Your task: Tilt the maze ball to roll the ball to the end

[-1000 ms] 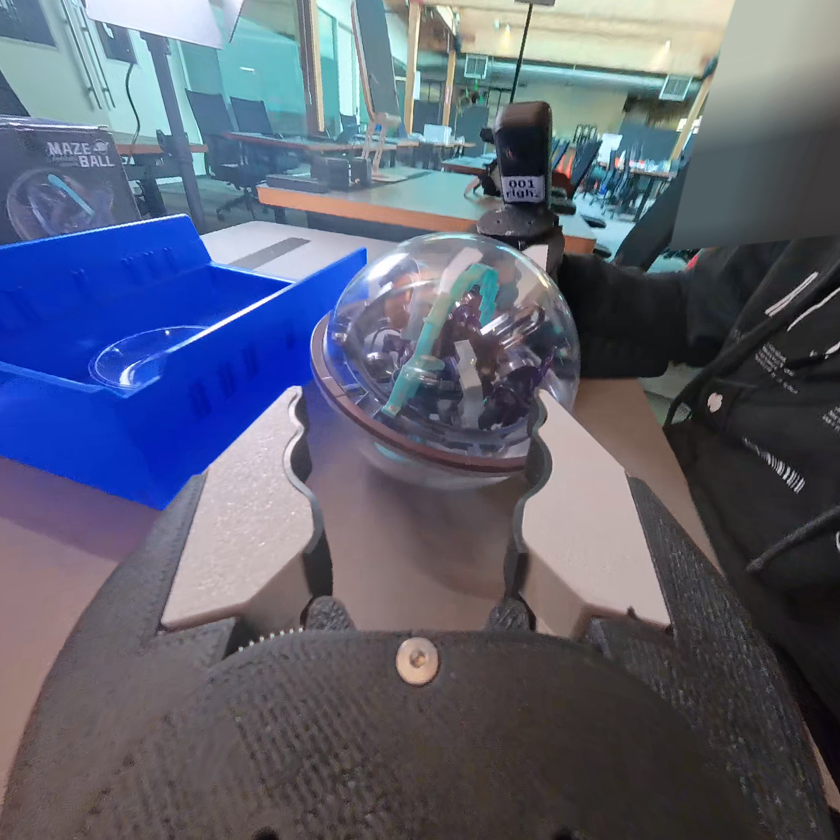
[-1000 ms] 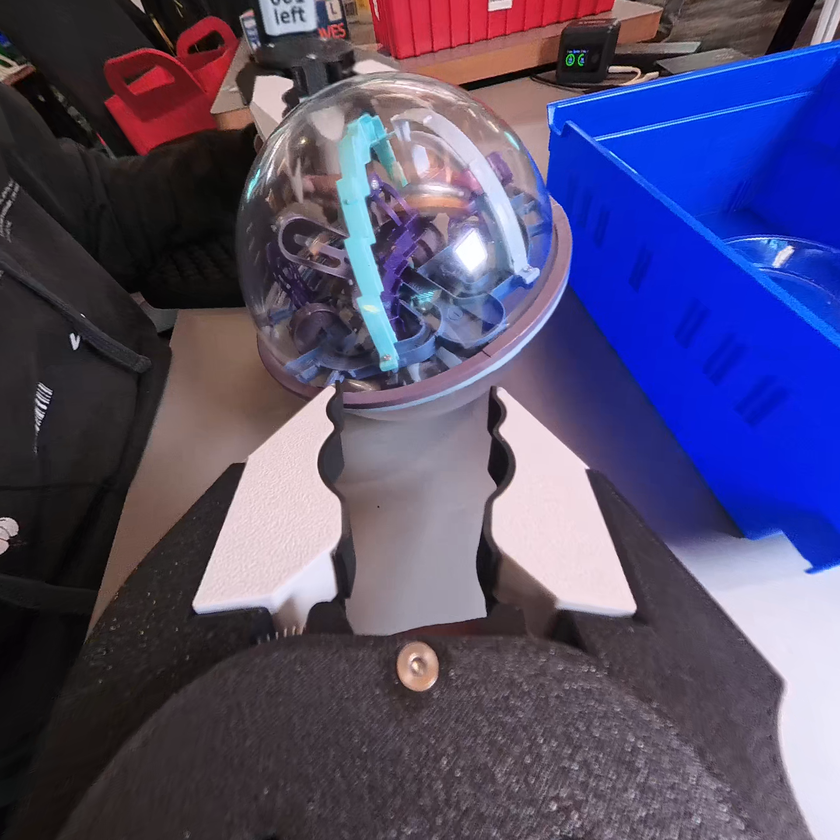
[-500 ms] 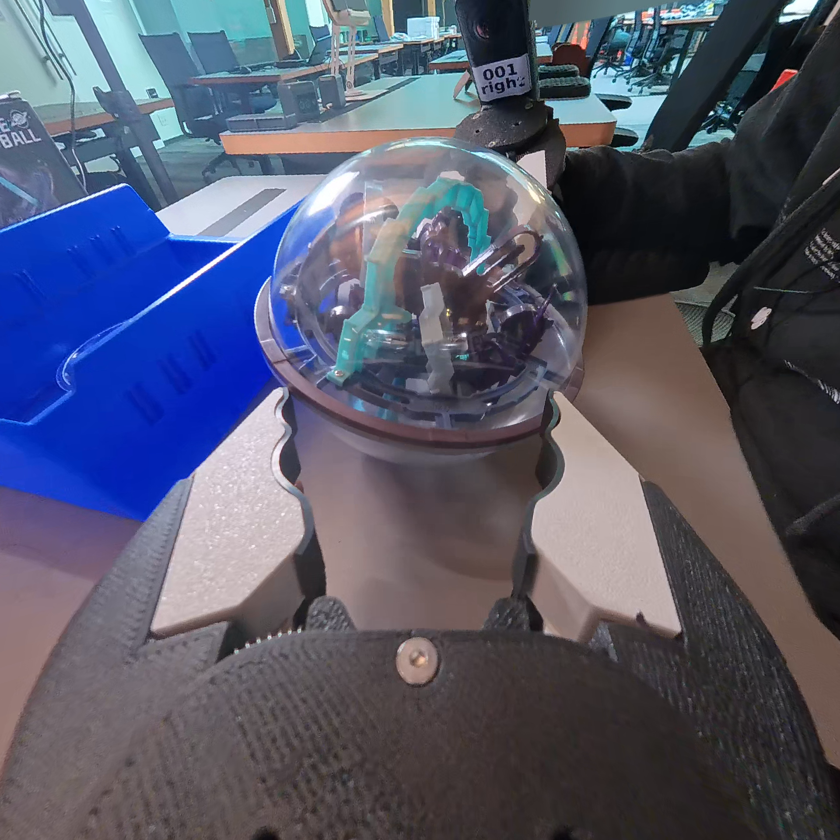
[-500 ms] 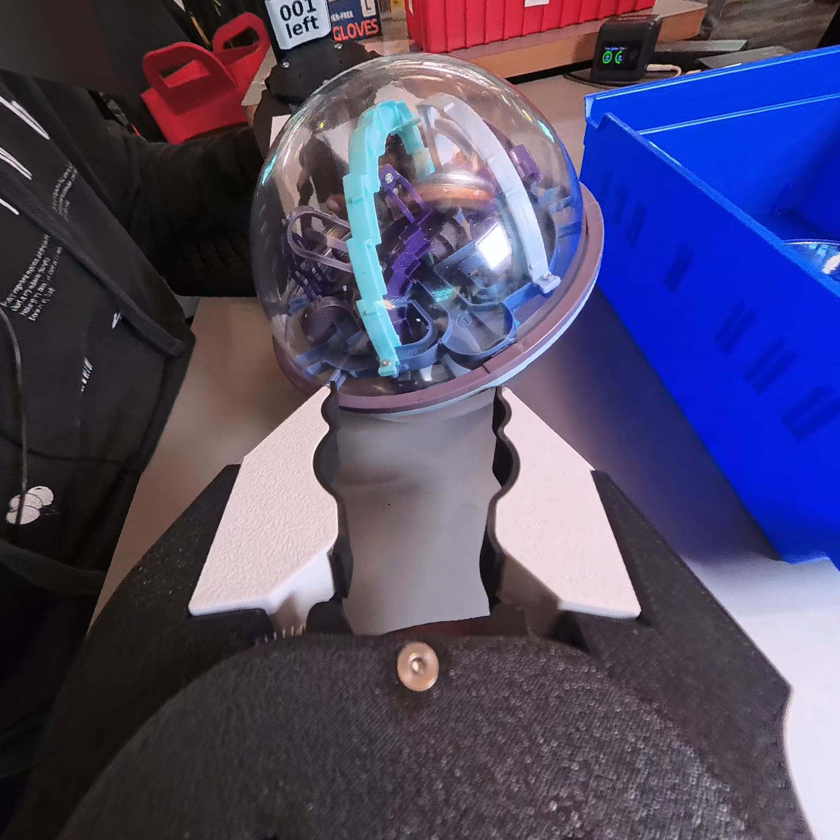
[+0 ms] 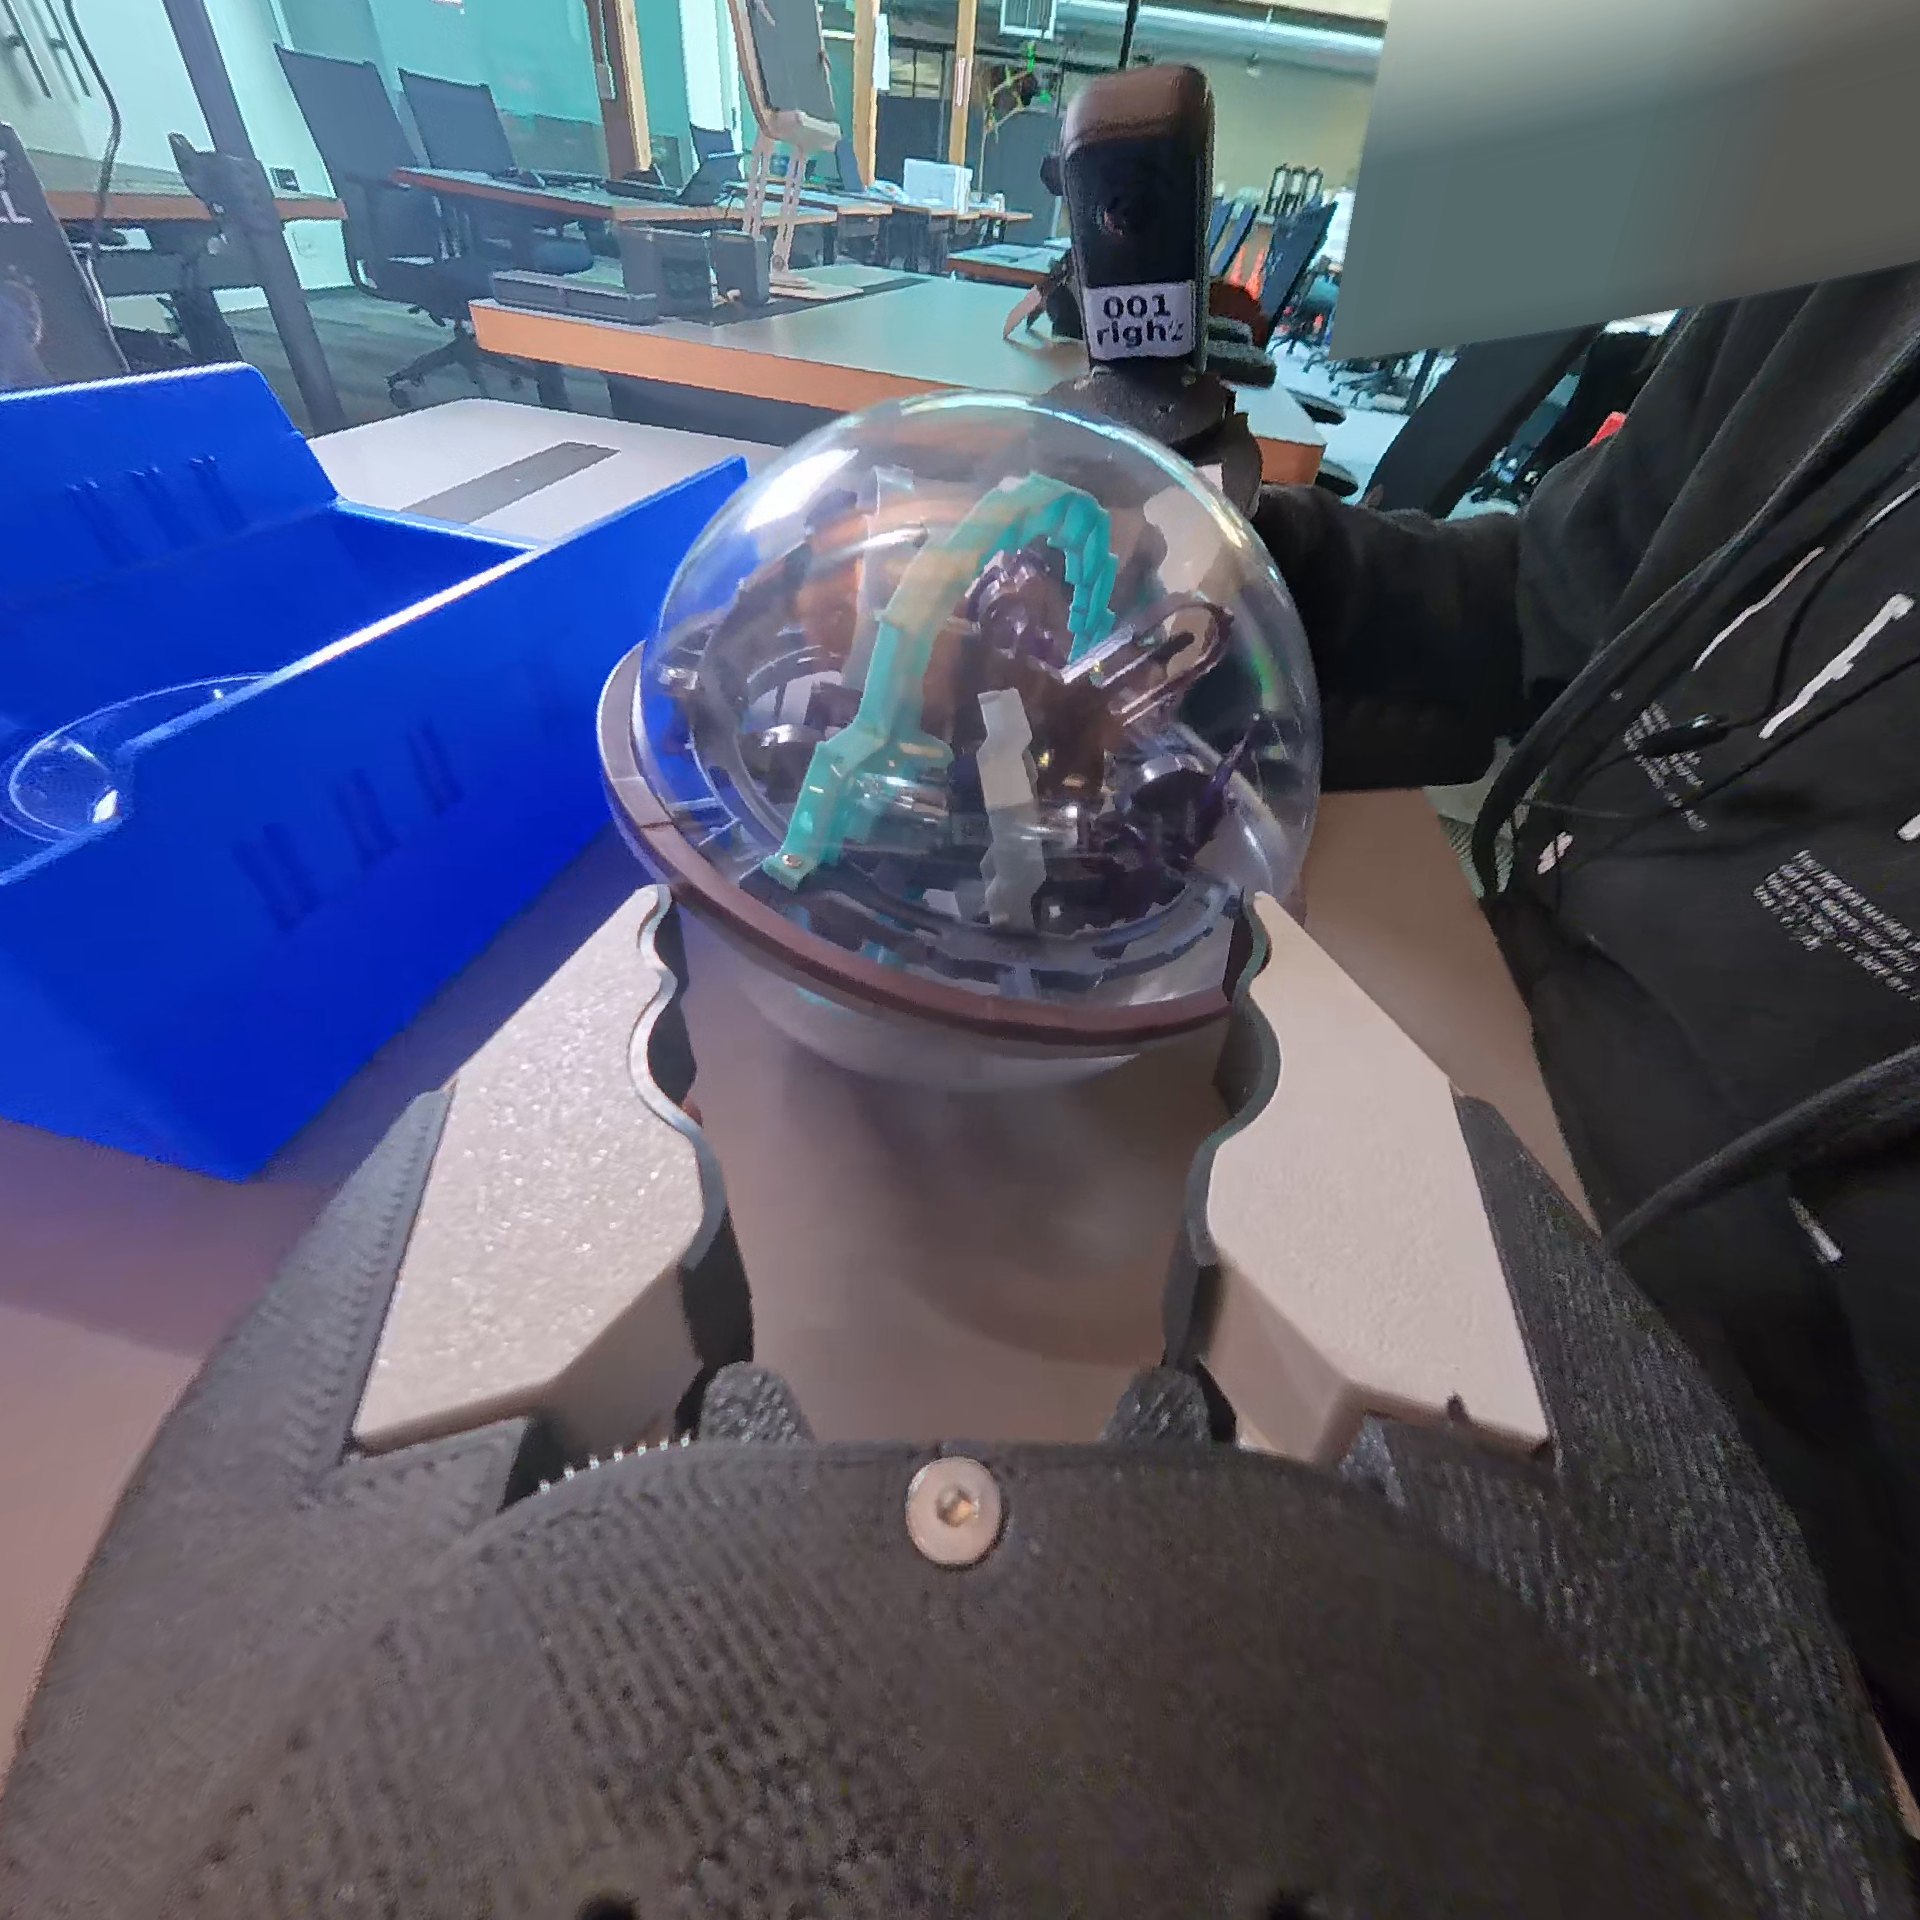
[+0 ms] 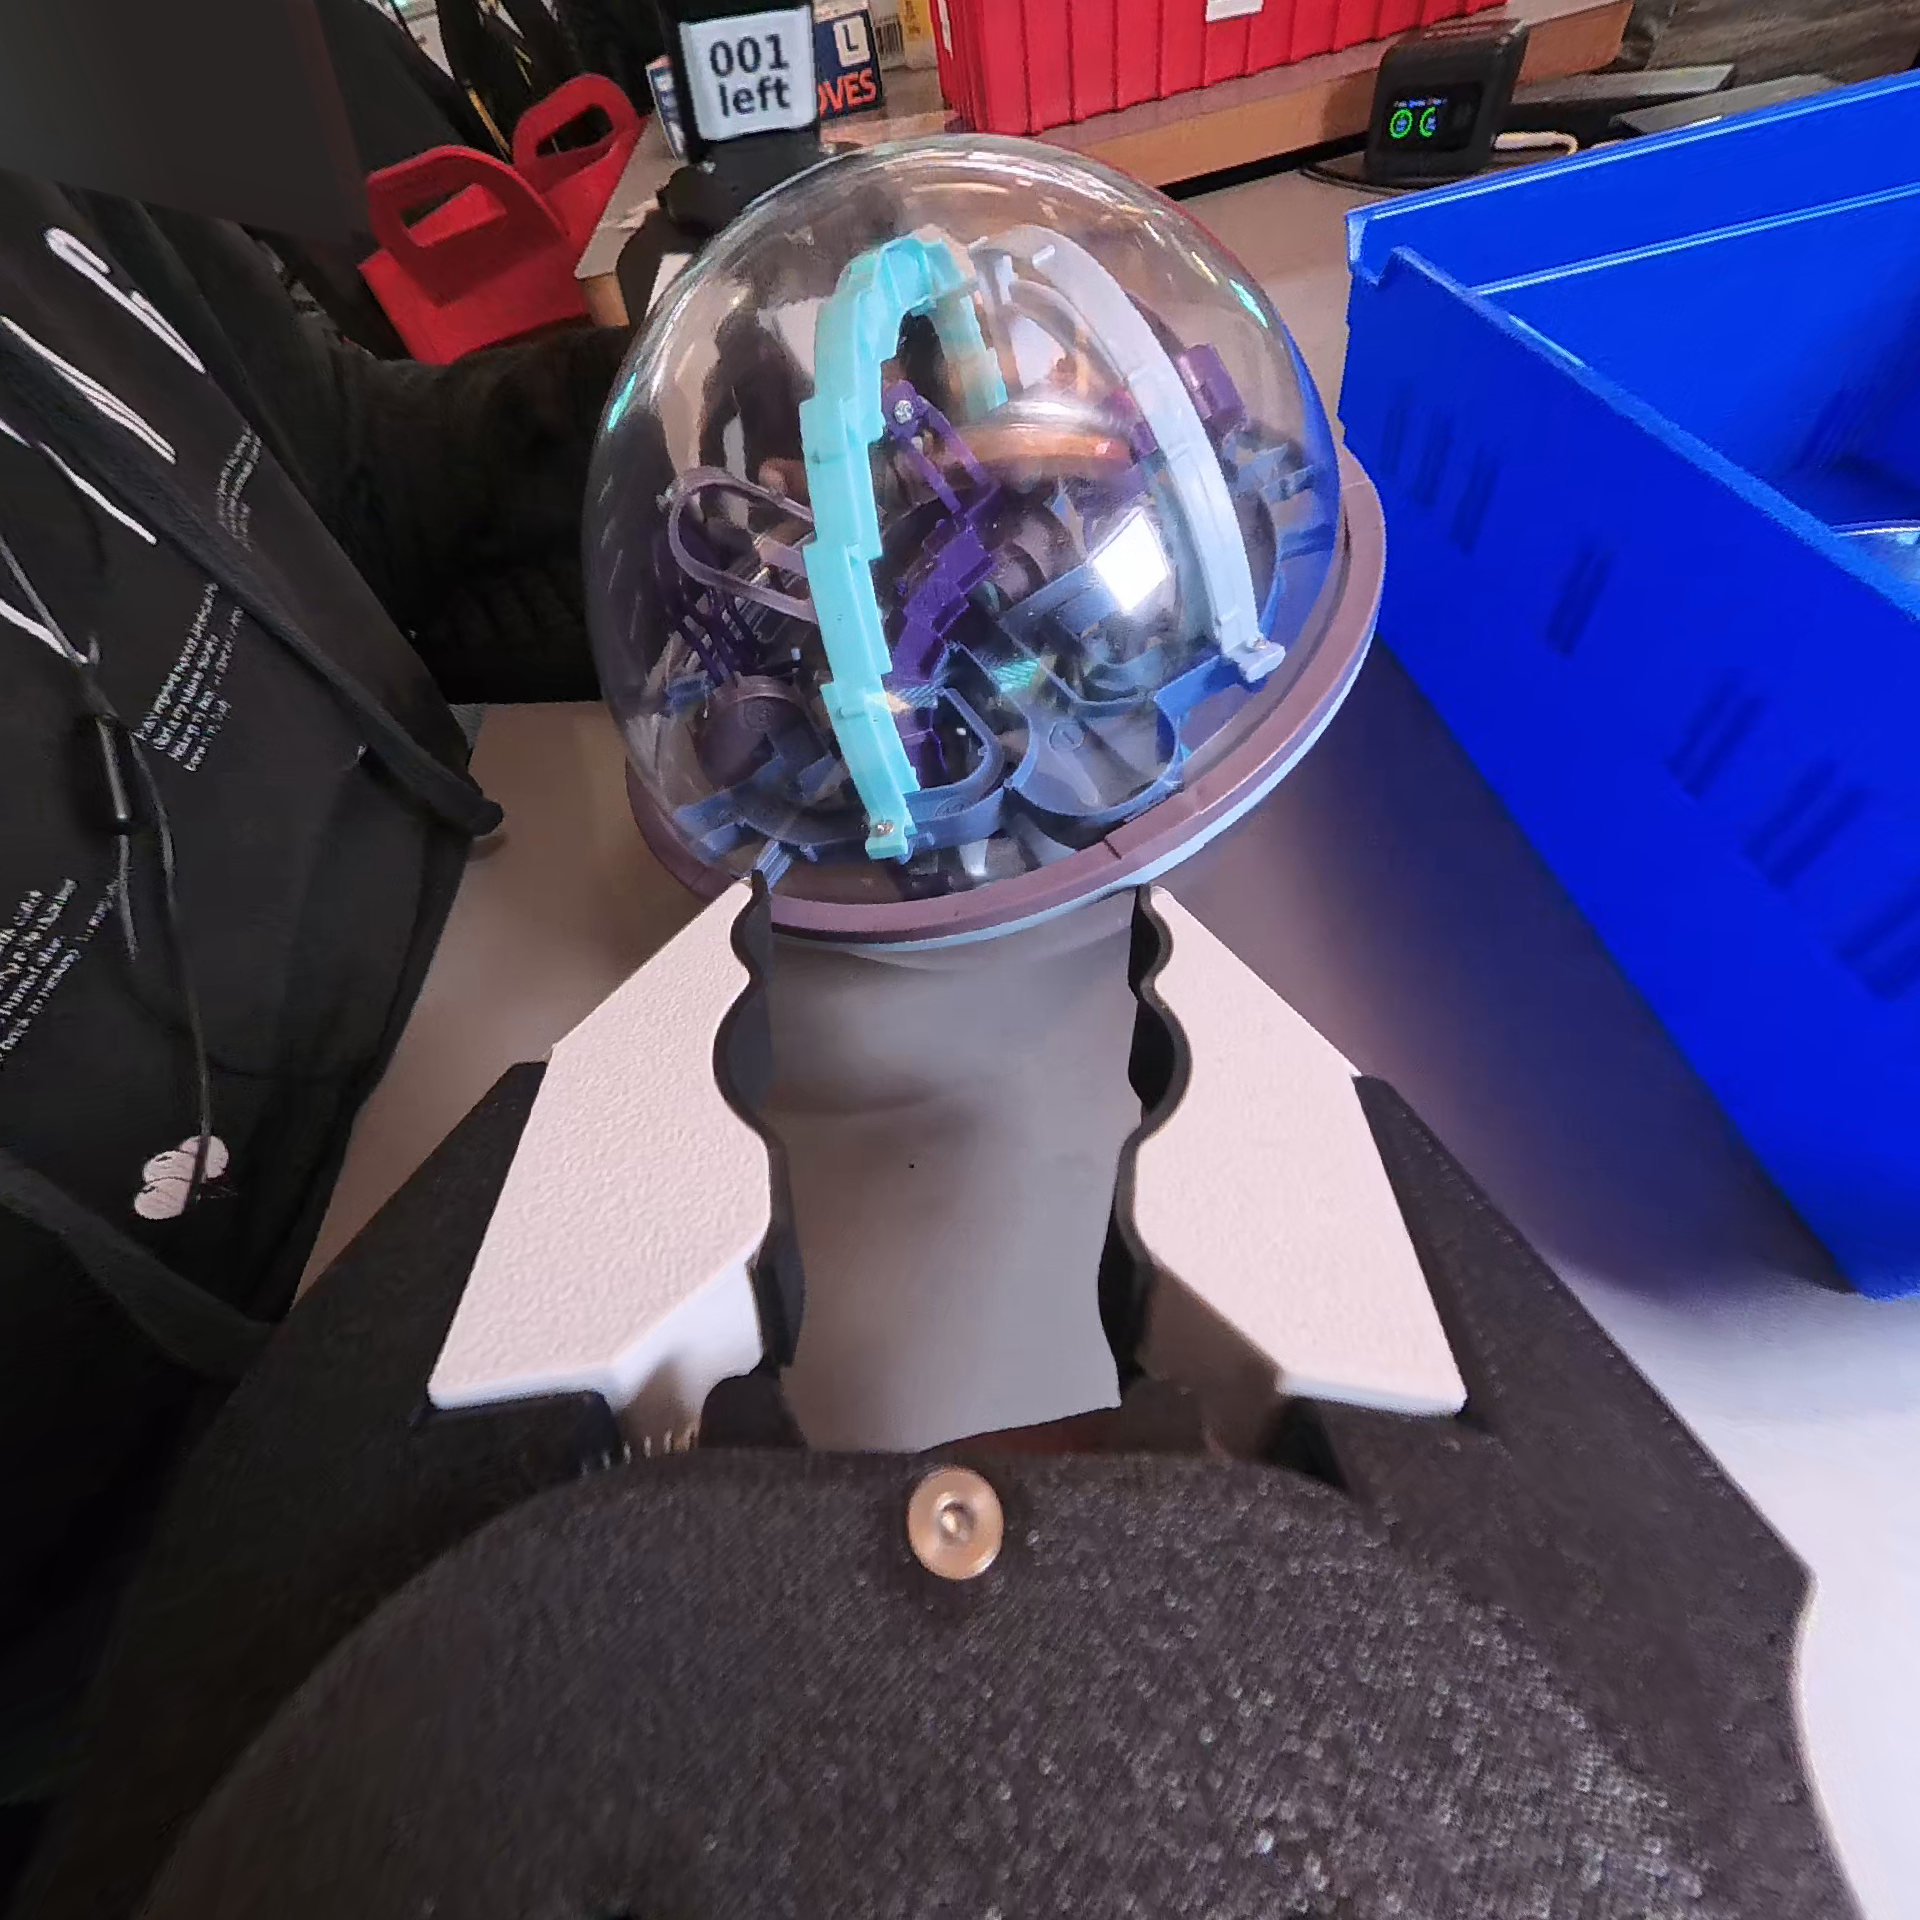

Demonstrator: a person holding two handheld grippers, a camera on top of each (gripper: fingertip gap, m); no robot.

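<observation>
The maze ball [image 5: 977, 707] is a clear sphere with teal, purple and white tracks inside and a brown rim around its middle. My left gripper [image 5: 951, 935] is shut on its lower half. My right gripper [image 6: 948, 914] is shut on the maze ball [image 6: 977, 540] from the opposite side and also shows behind it in the left wrist view [image 5: 1138, 260]. The ball is held above the table, tilted so that its rim is higher on the bin side. I cannot pick out the small rolling ball inside.
A blue bin [image 5: 312, 831] stands close beside the ball, also in the right wrist view [image 6: 1662, 623], with a clear dome [image 5: 62, 779] in it. A person in a black hoodie [image 5: 1714, 831] is on the other side. The tan table [image 5: 1382, 935] lies below.
The ball has been rocked between both grippers. Its rim was near level half a second ago and is now tilted again, higher on the bin side. Both grips are unchanged.
</observation>
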